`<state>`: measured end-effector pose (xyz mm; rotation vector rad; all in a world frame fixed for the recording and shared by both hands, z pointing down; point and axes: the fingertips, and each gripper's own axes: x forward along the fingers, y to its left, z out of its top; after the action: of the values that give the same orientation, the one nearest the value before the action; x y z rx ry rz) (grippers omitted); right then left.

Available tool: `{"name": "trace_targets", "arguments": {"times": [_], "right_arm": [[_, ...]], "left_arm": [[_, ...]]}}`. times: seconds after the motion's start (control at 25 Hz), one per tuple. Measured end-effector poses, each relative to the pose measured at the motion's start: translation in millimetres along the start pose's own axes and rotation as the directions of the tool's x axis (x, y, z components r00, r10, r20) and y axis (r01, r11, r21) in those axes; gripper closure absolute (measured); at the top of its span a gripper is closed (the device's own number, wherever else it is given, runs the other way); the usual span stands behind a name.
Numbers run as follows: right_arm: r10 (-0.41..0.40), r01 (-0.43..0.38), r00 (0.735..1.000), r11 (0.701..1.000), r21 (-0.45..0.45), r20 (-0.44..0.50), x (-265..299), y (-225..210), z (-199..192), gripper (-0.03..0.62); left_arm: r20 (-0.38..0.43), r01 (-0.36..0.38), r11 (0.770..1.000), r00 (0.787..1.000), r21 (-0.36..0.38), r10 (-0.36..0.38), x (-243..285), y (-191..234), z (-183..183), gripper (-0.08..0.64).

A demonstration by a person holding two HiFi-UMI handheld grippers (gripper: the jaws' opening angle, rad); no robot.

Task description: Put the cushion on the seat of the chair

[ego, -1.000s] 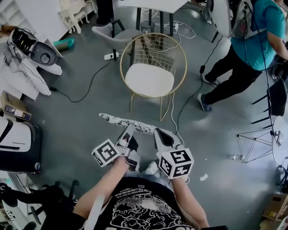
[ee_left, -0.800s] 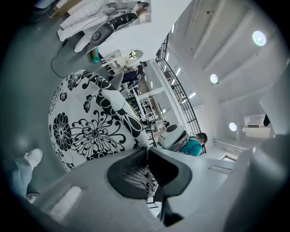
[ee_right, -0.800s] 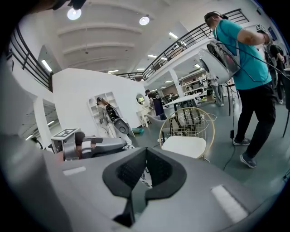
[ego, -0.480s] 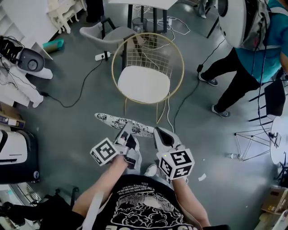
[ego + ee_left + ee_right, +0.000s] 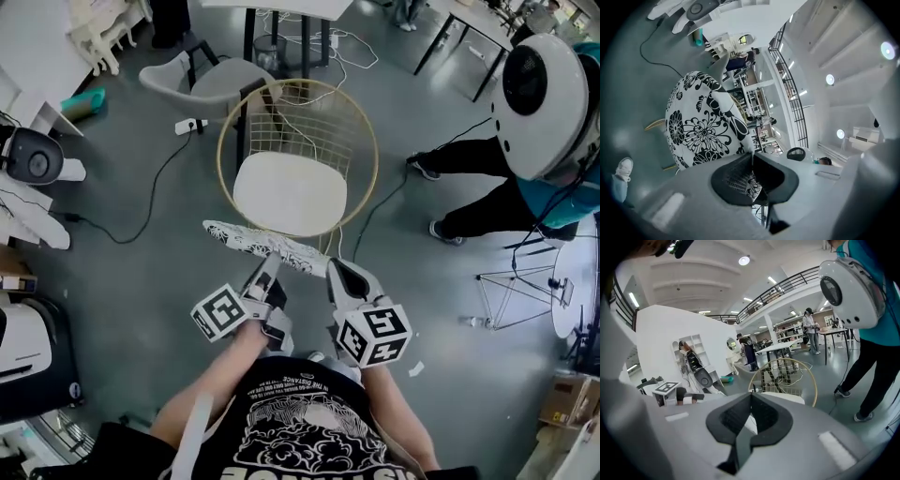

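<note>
cushion (image 5: 267,247) hangs edge-on just in front of the chair (image 5: 371,155), low by the front edge of its seat (image 5: 291,192); your left gripper (image 5: 271,265) is clamped on its rim; your right gripper (image 5: 334,269) has its jaws together beside the cushion's end.

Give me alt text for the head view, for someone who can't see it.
Seen from above, the left gripper holds a black-and-white floral cushion in front of a gold wire chair with a white seat, the right gripper alongside. Cables cross the grey floor; a bystander stands at right.
</note>
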<state>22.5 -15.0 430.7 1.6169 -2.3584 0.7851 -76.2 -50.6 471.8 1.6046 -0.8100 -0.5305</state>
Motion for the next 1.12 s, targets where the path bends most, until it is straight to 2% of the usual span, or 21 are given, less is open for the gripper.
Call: {"name": "trace_targets", "arguments": {"times": [0.08,0.16,0.4,0.6,1.12], "right_arm": [[-0.016,0.016,1.0,1.0,-0.005,-0.002,11,-1,6,0.598],[-0.026,0.026,1.0,1.0,-0.011,-0.001,21,-3,13,0.598],[-0.043,0.043,0.999,0.998,-0.034,0.003,42,-10,23,0.598],[-0.04,0.04,0.999,0.999,-0.02,0.0,53,-21,27,0.598],[0.116,-0.116,0.993,0.993,-0.01,-0.038,103,-78,51,0.598]], "left_arm": [[-0.008,0.012,1.0,1.0,-0.023,-0.013,10,0,9,0.549],[-0.027,-0.02,1.0,0.999,-0.003,0.02,19,9,18,0.549],[-0.06,-0.018,0.999,0.998,0.03,0.019,50,14,36,0.549],[-0.055,-0.008,1.0,0.998,0.018,0.009,70,13,43,0.549],[0.021,-0.084,0.993,0.996,0.082,0.083,157,14,61,0.549]]}}
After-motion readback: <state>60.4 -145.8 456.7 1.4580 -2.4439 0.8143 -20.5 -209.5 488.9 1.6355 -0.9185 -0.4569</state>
